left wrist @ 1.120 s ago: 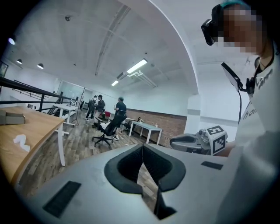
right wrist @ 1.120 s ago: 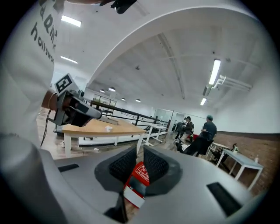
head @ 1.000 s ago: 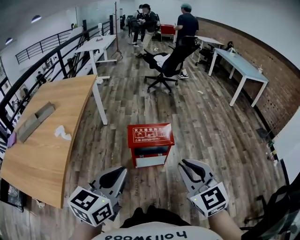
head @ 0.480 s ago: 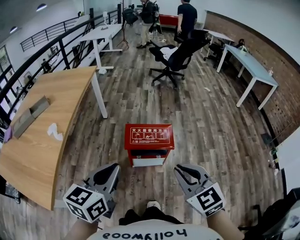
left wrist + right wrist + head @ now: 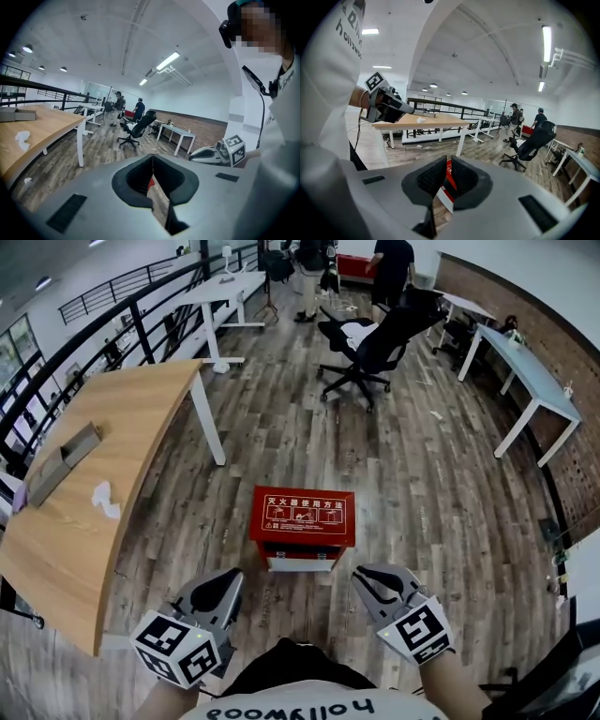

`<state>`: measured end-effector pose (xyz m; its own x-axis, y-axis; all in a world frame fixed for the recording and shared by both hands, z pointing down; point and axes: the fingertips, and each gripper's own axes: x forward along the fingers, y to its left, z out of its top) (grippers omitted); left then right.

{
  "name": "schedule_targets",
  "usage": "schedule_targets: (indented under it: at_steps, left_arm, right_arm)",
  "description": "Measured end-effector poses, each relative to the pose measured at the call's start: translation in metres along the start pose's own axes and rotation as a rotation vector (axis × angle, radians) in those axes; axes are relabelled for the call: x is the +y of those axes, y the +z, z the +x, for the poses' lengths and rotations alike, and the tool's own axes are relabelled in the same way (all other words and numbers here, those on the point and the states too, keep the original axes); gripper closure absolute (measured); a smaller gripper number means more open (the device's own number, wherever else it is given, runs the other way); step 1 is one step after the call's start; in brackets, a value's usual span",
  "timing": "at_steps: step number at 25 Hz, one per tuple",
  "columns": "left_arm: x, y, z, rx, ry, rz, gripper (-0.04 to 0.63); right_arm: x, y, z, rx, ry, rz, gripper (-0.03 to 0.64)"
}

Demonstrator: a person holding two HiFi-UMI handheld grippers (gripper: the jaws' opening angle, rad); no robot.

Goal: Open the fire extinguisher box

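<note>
The red fire extinguisher box (image 5: 302,517) stands on the wood floor, lid closed, with a white instruction label on top. My left gripper (image 5: 232,577) hovers near its front left corner, apart from it, jaws shut and empty. My right gripper (image 5: 362,574) hangs near the front right corner, also apart, shut on nothing. In the left gripper view the left gripper (image 5: 153,157) has its tips together, and a sliver of the box (image 5: 150,183) shows behind them. In the right gripper view the right gripper (image 5: 446,162) leaves only a thin slit, with the box (image 5: 449,180) beyond.
A wooden desk (image 5: 103,474) runs along the left, holding a cardboard tray and crumpled paper. A black office chair (image 5: 375,343) stands behind the box. A pale table (image 5: 530,371) sits at the right by a brick wall. People (image 5: 394,263) stand at the far end beside a black railing (image 5: 112,324).
The view has tipped further down and moved forward, so the far room has slid up the frame. Both grippers hold the same places beside the box, still shut.
</note>
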<state>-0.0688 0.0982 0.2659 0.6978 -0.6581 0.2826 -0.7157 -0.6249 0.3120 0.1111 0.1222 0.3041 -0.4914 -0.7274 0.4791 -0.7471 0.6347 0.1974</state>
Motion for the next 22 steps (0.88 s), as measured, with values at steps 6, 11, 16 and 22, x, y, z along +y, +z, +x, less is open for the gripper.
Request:
schedule_targets:
  at_steps: [6, 11, 16, 22]
  left_arm:
    - [0.022, -0.004, 0.011, 0.024, 0.020, -0.048, 0.589]
    - [0.041, 0.003, 0.018, 0.032, 0.009, -0.043, 0.589]
    - [0.066, 0.005, 0.019, 0.067, -0.027, -0.038, 0.589]
    - [0.088, 0.000, 0.034, 0.109, -0.107, -0.002, 0.589]
  right_arm:
    - [0.000, -0.008, 0.024, 0.033, 0.039, 0.027, 0.583]
    - [0.001, -0.005, 0.044, 0.031, 0.037, 0.075, 0.583]
    - [0.008, 0.000, 0.071, 0.066, 0.030, 0.087, 0.583]
    - [0.012, -0.005, 0.103, 0.101, -0.019, 0.124, 0.583]
